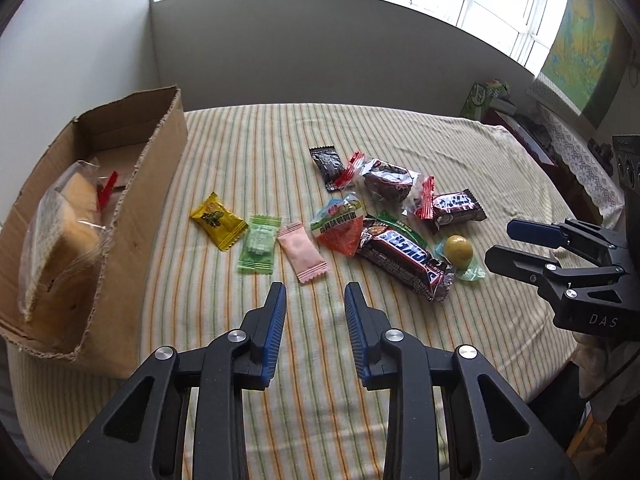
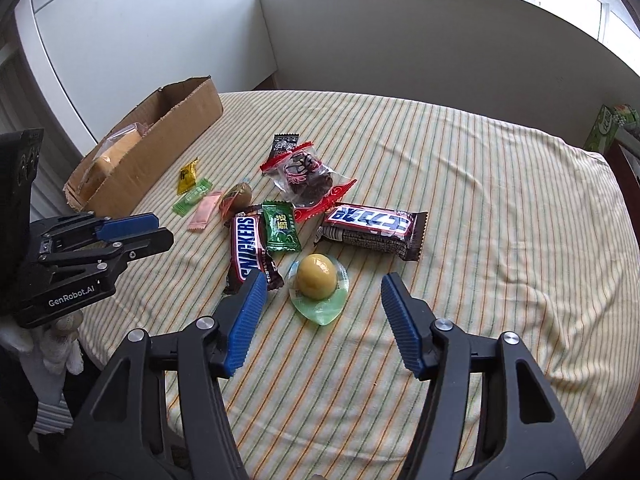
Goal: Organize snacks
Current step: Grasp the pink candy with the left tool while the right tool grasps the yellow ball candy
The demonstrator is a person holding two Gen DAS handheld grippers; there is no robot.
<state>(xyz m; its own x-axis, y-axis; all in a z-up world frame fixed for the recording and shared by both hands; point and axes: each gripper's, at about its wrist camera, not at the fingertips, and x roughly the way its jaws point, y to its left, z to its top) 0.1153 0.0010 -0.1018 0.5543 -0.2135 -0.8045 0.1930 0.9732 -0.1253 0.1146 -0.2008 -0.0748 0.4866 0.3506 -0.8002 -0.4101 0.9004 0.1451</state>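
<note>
At the left edge of your left wrist view sits the cardboard box point(image 1: 120, 216); bare striped cloth point(image 1: 304, 360) lies under your left gripper point(image 1: 315, 300), narrowly parted and empty. Snacks point(image 1: 384, 216) cluster centre-right. Your right gripper point(image 2: 324, 292), half open, holds nothing.

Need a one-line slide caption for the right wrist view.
Open right gripper poised over yellow ball candy, beside Snickers bar.

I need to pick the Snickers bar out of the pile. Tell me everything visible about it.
The Snickers bar is a long, glossy brown wrapper with a blue-and-white logo and crimped ends. It is sealed and lies flat on the striped cloth. A green candy packet touches it. Nothing grips it.
</note>
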